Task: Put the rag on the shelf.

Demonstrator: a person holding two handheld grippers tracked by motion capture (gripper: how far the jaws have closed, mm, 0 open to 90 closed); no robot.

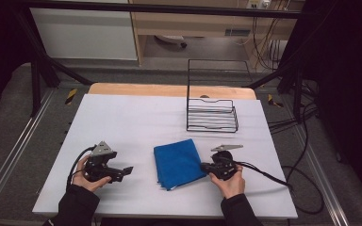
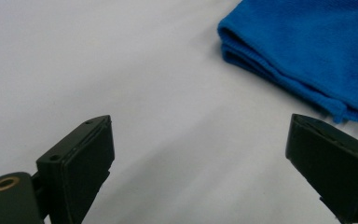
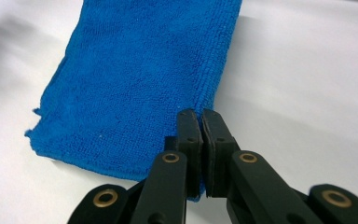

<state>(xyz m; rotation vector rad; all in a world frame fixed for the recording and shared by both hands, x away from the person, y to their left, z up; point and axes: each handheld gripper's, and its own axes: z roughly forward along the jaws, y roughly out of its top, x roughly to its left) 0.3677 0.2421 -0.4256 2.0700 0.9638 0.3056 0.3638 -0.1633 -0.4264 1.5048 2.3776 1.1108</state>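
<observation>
A folded blue cloth lies flat on the white table cover, front centre. In the right gripper view the cloth stretches away ahead. My right gripper is shut, its pads pressed together over the cloth's near right edge, and no fabric shows between them. In the high view that right gripper touches the cloth's right corner, pointing left. My left gripper rests left of the cloth, apart from it. Its jaws stand wide open over bare cover, with the cloth ahead to the right.
A black wire rack stands behind the cloth at the back right of the table. Cables trail from the right gripper off the right edge. A wooden table edge shows at the back.
</observation>
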